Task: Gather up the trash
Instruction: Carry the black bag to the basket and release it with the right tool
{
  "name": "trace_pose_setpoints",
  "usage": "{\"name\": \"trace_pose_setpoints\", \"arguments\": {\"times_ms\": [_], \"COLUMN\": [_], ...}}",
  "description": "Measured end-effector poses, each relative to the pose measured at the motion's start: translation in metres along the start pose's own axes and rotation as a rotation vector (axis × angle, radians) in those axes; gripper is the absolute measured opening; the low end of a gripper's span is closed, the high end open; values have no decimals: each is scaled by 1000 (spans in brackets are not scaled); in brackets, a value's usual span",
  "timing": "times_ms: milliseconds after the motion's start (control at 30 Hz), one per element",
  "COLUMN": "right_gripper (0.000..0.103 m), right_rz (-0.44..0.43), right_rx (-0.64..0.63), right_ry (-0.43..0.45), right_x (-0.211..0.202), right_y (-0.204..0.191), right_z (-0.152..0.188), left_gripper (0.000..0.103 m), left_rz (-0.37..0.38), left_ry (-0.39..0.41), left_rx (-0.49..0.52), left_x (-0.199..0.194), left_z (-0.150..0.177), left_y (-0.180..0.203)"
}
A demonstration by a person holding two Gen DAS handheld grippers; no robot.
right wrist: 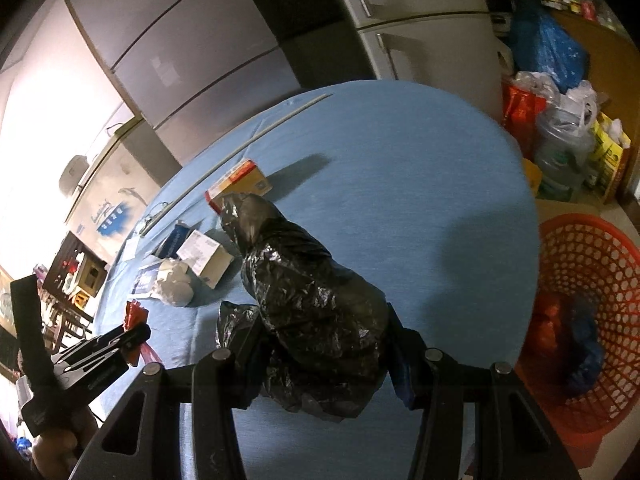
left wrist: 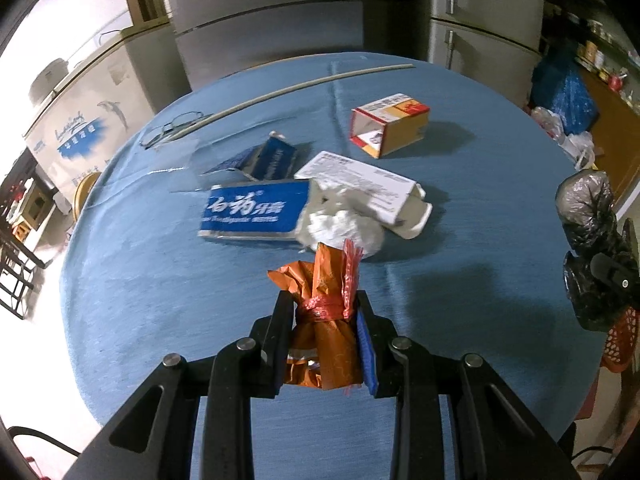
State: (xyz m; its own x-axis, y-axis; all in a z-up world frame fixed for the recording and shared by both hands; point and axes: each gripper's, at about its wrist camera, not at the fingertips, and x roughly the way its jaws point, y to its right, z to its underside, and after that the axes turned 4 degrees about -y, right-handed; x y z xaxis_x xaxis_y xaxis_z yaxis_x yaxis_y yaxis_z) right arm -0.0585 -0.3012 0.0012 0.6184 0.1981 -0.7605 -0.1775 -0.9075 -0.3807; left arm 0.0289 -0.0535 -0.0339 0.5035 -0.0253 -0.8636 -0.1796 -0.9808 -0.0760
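My left gripper (left wrist: 325, 304) is shut on an orange wrapper bundle (left wrist: 326, 276) tied with red plastic netting, held above the near part of the blue round table (left wrist: 160, 280). My right gripper (right wrist: 324, 324) is shut on a crumpled black plastic bag (right wrist: 316, 296); that bag (left wrist: 588, 236) also shows at the right edge of the left wrist view. On the table lie a blue toothpaste box (left wrist: 256, 210), a white tissue wad (left wrist: 340, 230), a white carton (left wrist: 360, 180), a torn blue carton (left wrist: 264, 156) and an open orange-and-red box (left wrist: 390, 124). The left gripper (right wrist: 134, 336) appears at the lower left of the right wrist view.
A red mesh basket (right wrist: 592, 280) stands off the table's right side with orange and blue items inside. Glasses (left wrist: 172, 128) and a long thin stick (left wrist: 312, 80) lie at the table's far side. Refrigerators (left wrist: 268, 24) stand behind; filled bags (right wrist: 560, 128) crowd the back right.
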Motion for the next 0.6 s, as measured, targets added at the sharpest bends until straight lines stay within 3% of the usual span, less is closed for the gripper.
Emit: {"name": "trace_pose_setpoints", "arguments": {"times_ms": [400,600], "right_gripper": [54,54], "right_rz": [58,131], "right_rx": [61,122], "right_ry": [40,61], "right_x": [-21,-38], "right_y": [34,70], "right_z": [-1,2], "left_gripper": [31,31], "left_rz": [70,98], "left_ry": [12,13], "left_rx": [77,114], "left_x": [-5,-5], "left_z": [-13,-15], "left_y": [41,59]}}
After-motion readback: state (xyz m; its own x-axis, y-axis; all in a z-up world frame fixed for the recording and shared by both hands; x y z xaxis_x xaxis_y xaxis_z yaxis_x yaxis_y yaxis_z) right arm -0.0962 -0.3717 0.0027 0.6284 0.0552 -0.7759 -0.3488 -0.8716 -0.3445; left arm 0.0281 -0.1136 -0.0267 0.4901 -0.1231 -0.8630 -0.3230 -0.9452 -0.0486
